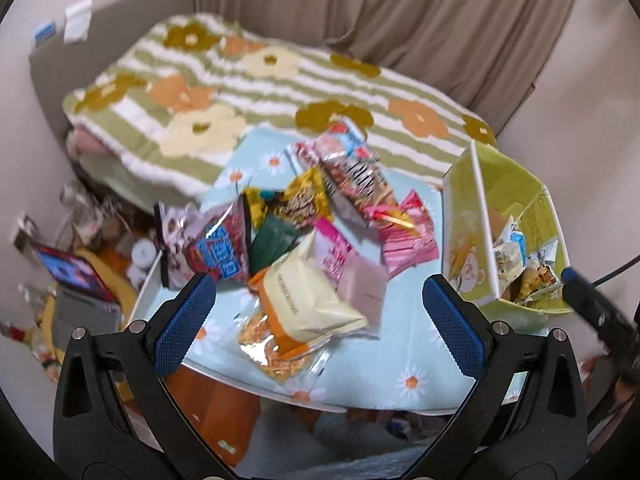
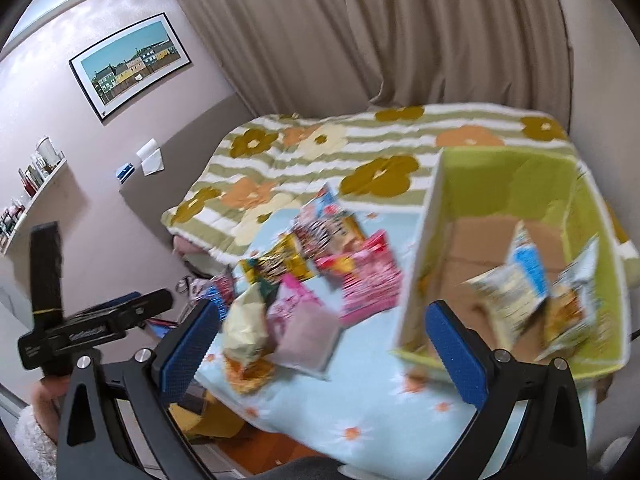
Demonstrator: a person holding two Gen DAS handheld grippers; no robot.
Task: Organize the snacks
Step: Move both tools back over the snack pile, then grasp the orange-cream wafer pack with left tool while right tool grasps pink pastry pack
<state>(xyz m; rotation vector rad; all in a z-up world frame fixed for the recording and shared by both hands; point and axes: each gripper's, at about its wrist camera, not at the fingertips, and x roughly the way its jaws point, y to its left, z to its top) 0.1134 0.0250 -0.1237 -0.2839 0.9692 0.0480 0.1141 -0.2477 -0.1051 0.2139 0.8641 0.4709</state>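
Observation:
A heap of snack packets lies on a table with a light-blue daisy cloth (image 1: 400, 360). It includes a cream packet (image 1: 308, 300), a pink one (image 1: 404, 236), a yellow one (image 1: 304, 200) and a red-and-blue one (image 1: 216, 248). My left gripper (image 1: 320, 324) is open just above the near side of the heap, holding nothing. A green cardboard box (image 1: 464, 216) (image 2: 500, 184) on the table's right side holds a few packets (image 2: 512, 292). My right gripper (image 2: 323, 348) is open and empty, hovering between the heap and the box's near corner.
A bed with a striped flower blanket (image 1: 280, 76) lies behind the table, with a beige curtain (image 2: 400, 32) beyond it. A laptop (image 1: 76, 276) and clutter lie on the floor at left. A hand in a fluffy white sleeve (image 2: 32, 432) holds the left gripper's body (image 2: 96, 320).

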